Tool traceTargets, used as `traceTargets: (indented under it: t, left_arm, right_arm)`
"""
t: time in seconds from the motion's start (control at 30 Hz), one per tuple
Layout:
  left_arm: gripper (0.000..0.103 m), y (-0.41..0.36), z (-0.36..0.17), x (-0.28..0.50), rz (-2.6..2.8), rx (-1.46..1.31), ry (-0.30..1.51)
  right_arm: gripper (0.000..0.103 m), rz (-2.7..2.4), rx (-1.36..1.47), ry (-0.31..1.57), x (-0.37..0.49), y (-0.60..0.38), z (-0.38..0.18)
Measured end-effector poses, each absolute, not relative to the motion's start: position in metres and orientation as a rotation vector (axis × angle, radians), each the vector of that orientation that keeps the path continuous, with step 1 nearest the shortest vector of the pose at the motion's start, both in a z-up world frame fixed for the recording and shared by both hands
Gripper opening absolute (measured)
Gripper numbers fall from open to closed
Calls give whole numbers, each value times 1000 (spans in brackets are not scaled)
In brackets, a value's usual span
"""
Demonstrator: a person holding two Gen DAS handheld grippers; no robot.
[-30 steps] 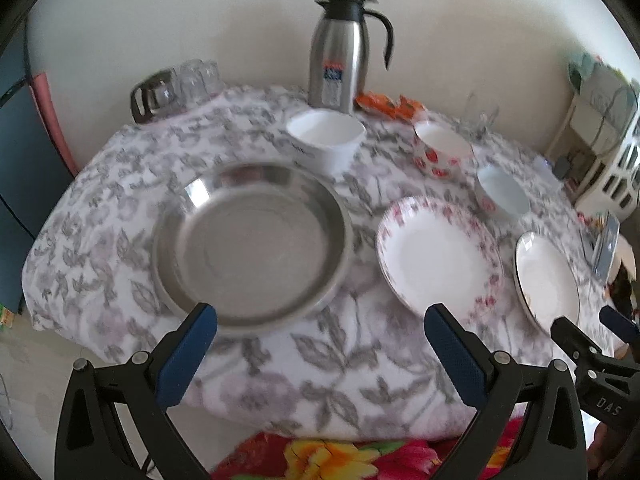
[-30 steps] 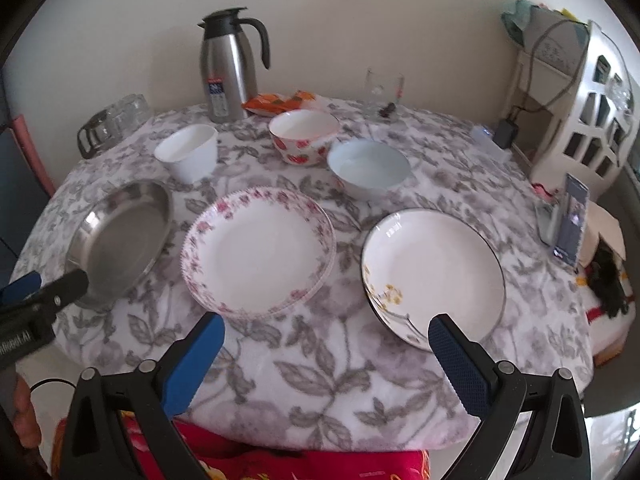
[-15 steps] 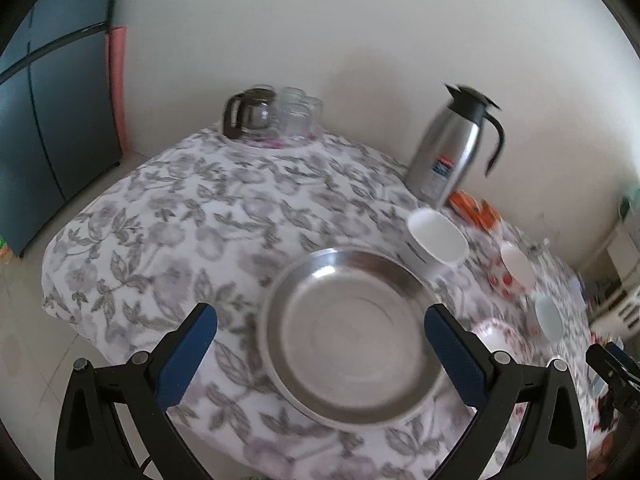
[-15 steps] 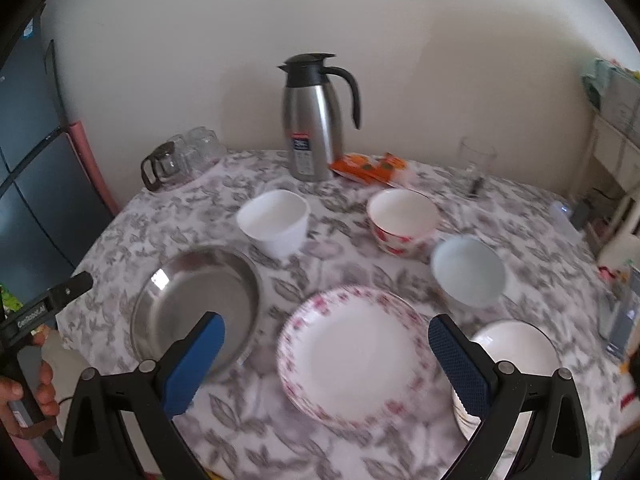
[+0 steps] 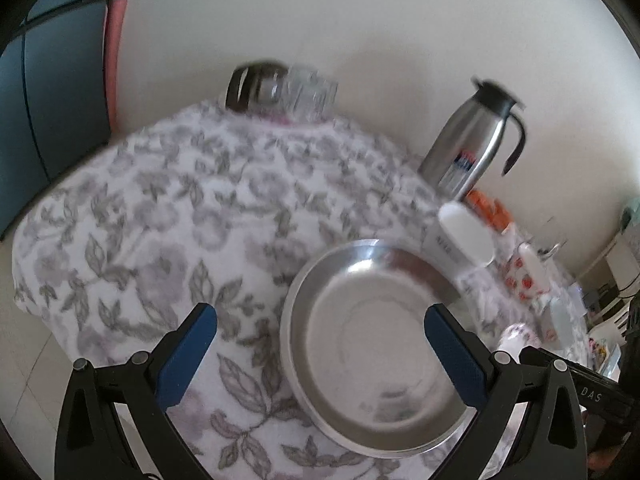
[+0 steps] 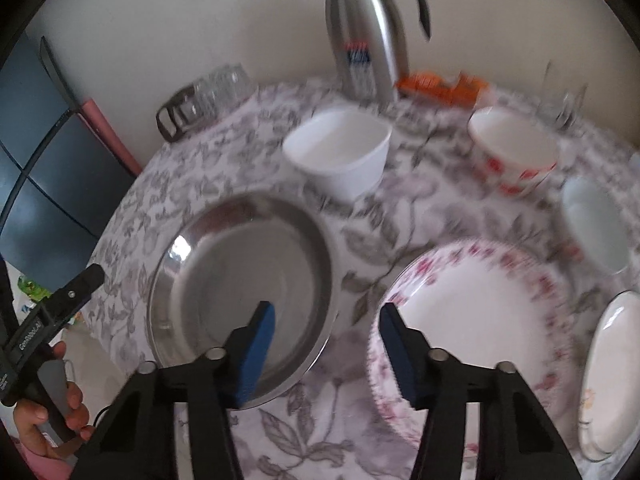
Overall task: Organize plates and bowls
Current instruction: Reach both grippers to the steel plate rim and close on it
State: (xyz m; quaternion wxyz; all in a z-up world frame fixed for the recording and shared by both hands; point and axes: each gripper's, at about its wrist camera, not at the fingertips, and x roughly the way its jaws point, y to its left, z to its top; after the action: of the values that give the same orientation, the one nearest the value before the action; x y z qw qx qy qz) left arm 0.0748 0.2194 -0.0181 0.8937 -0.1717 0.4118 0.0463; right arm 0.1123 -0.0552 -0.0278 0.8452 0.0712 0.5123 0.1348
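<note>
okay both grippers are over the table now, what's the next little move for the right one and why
Probably ease the right gripper down so its closing jaws straddle the near right rim of the steel pan. Nothing sits between the pads yet: one pad hangs over the pan, the other over the pink-flowered plate. The left gripper, open, frames the same pan.

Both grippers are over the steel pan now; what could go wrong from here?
The right gripper is closing with only the steel pan's right rim between its pads; a shallow pinch may slip. The flowered plate sits just beside that rim and could get knocked. The left gripper hangs open, not touching.
</note>
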Motion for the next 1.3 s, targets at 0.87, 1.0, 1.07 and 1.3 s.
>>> traceTargets:
  t: [0.87,1.0,1.07,1.3]
  left_arm:
    - [77,234,-100,107,132,-507,1066]
    - [60,233,-102,110,113,-520,1062]
    - [53,233,-103,112,97,-537,1060]
    - [32,243,-109,122,75,-601,1049]
  right_arm:
    - [18,321,179,1189,121,-32,-94]
    - [18,323,179,1180,122,-31,-94]
    - [18,327,178,1176,122,-31,-94]
    - [17,334,211,1164,124,-36,-95]
